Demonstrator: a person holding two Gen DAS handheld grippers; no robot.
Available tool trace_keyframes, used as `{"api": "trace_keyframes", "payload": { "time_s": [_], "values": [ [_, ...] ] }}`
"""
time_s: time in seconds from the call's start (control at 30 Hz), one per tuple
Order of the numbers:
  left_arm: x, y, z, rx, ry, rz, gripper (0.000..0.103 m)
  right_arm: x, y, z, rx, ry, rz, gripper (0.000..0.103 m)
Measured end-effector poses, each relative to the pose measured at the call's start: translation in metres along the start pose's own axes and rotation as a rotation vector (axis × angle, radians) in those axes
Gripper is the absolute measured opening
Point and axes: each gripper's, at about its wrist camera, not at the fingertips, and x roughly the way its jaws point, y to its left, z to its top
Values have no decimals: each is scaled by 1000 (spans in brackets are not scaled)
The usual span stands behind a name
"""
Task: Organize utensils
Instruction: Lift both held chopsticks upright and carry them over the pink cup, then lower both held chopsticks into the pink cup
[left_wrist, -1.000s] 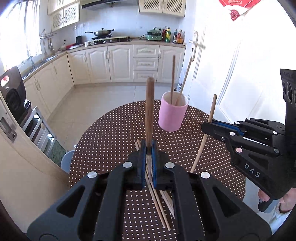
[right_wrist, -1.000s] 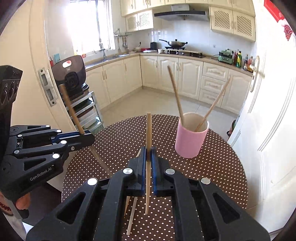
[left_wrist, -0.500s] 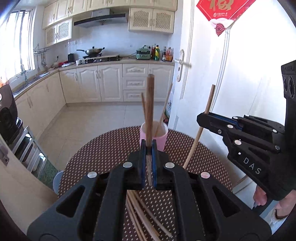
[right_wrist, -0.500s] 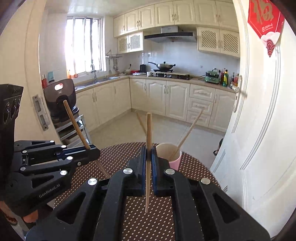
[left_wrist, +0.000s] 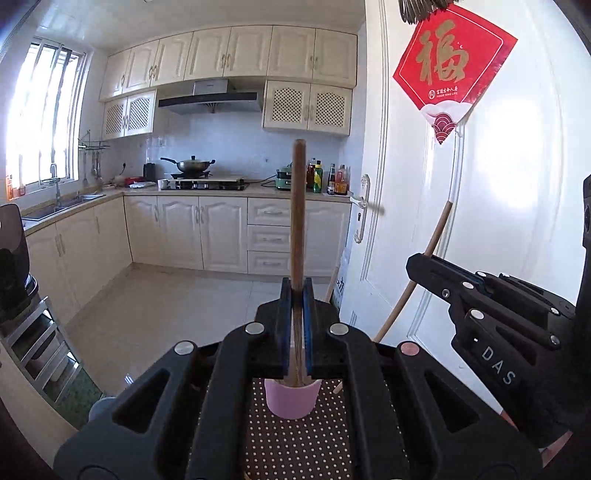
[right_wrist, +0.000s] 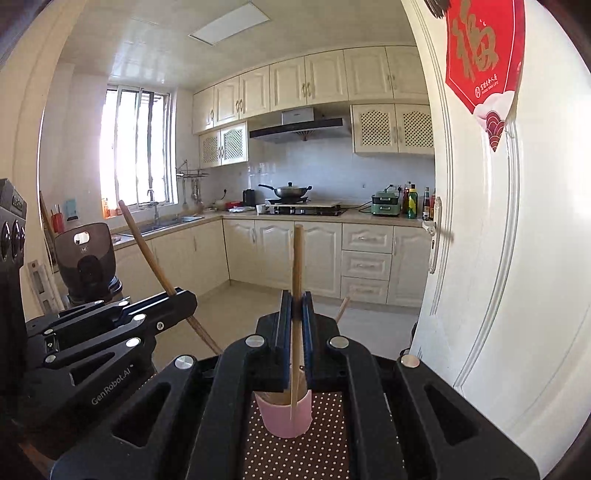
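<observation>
My left gripper is shut on a dark brown chopstick that stands upright, its lower end over the pink cup on the dotted table. My right gripper is shut on a lighter chopstick, also upright, its tip hanging in front of the pink cup. Each gripper shows in the other's view: the right one at the right, the left one at the left. Another chopstick end sticks up from the cup.
The brown polka-dot tablecloth lies under the cup. A white door with a red paper sign stands close on the right. Kitchen cabinets and tiled floor lie beyond. A black appliance on a rack stands at left.
Both grippers have risen and tilted up with their chopsticks held. The cup has slid down to the bottom of both views, and the loose chopsticks on the table are out of sight.
</observation>
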Motion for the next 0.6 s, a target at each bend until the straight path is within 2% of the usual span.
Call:
{"api": "trace_keyframes", "payload": {
  "time_s": [0.17, 0.4, 0.6],
  "values": [
    [32, -4, -9, 36, 29, 35, 6, 16, -6, -6, 26, -22, -10, 4],
    [54, -1, -29, 34, 90, 19, 6, 25, -15, -9, 48, -47, -5, 4],
    [64, -2, -42, 40, 140, -15, 6, 39, -18, -12, 68, -4, 27, 4]
  ]
}}
